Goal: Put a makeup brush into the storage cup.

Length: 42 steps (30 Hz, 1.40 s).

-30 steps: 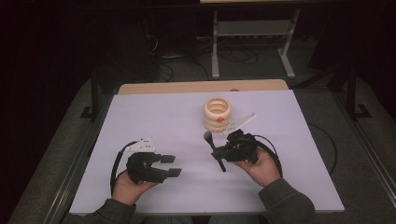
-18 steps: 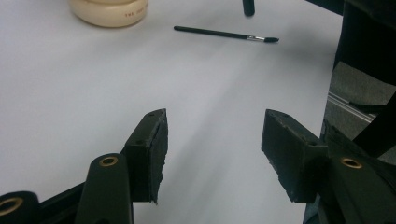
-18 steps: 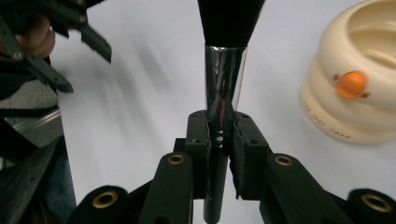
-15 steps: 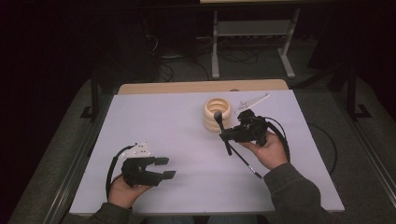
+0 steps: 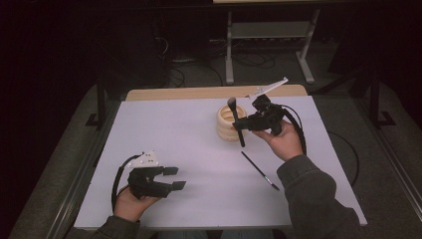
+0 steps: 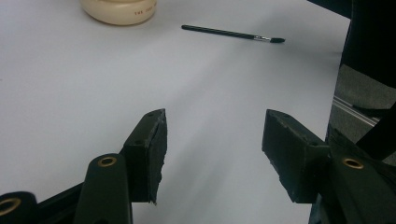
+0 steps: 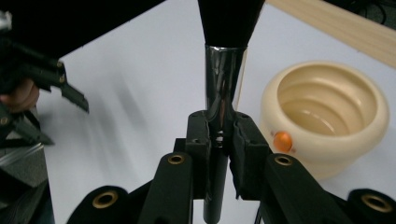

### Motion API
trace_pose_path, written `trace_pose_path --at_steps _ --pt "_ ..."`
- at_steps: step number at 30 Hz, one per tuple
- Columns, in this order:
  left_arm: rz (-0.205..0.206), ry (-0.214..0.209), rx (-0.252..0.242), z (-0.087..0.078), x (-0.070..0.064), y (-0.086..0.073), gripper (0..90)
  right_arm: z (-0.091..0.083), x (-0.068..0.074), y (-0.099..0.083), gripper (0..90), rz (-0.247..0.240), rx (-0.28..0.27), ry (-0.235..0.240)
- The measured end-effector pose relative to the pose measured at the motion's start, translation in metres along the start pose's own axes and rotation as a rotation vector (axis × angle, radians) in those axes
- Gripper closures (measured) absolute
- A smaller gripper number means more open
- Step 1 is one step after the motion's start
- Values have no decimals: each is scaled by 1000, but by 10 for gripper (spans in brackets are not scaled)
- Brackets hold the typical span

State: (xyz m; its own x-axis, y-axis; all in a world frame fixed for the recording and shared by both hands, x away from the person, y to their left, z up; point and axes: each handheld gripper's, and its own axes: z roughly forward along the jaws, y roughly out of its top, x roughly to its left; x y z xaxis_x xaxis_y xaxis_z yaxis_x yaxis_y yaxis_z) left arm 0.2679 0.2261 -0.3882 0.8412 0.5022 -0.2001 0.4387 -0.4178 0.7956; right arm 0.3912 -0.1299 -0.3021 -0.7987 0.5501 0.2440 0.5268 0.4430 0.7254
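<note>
Right claw [image 5: 245,123] is gripping a makeup brush [image 5: 237,122], jaws clamped on the chrome ferrule and dark handle; in the right gripper view the brush [image 7: 219,100] is standing between the jaws with its dark bristle head pointing up and away from the camera. In the high view the brush is being held off the table [image 5: 174,139], roughly upright and slightly tilted, just in front of the cream ribbed cup [image 5: 230,123]. The cup is sitting near the far edge of the table and is carrying a small orange dot [image 7: 282,140] on its side. A thin black brush [image 5: 260,171] is lying flat on the table, near the right forearm. Left claw [image 5: 174,178] is resting low at the near left of the table, jaws spread wide and holding nothing.
</note>
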Motion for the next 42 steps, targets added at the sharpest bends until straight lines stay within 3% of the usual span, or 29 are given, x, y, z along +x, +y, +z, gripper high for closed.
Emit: trace_pose_path --at_steps 7,12,16,17,22,23,29,42 --pt "-6 2 -3 0 2 -1 395 6 -12 21 775 2 -1 -38" --pt "-6 3 3 0 4 -3 393 12 -24 35 775 30 2 -54" --pt "-27 0 -12 0 4 -3 393 12 -27 48 775 47 -4 -68" --pt "-11 1 2 0 5 -3 393 12 -28 51 775 49 -2 -75" --pt "-10 19 12 0 6 -4 384 12 -32 65 775 46 -6 -101" --pt "-1 21 10 -1 7 -4 383 13 -33 68 776 64 -8 -99" --pt "-16 20 6 -1 7 -5 380 14 -38 85 776 79 -26 -136" --pt "-15 23 -1 -3 8 -4 370 30 -49 88 775 123 -28 -174"
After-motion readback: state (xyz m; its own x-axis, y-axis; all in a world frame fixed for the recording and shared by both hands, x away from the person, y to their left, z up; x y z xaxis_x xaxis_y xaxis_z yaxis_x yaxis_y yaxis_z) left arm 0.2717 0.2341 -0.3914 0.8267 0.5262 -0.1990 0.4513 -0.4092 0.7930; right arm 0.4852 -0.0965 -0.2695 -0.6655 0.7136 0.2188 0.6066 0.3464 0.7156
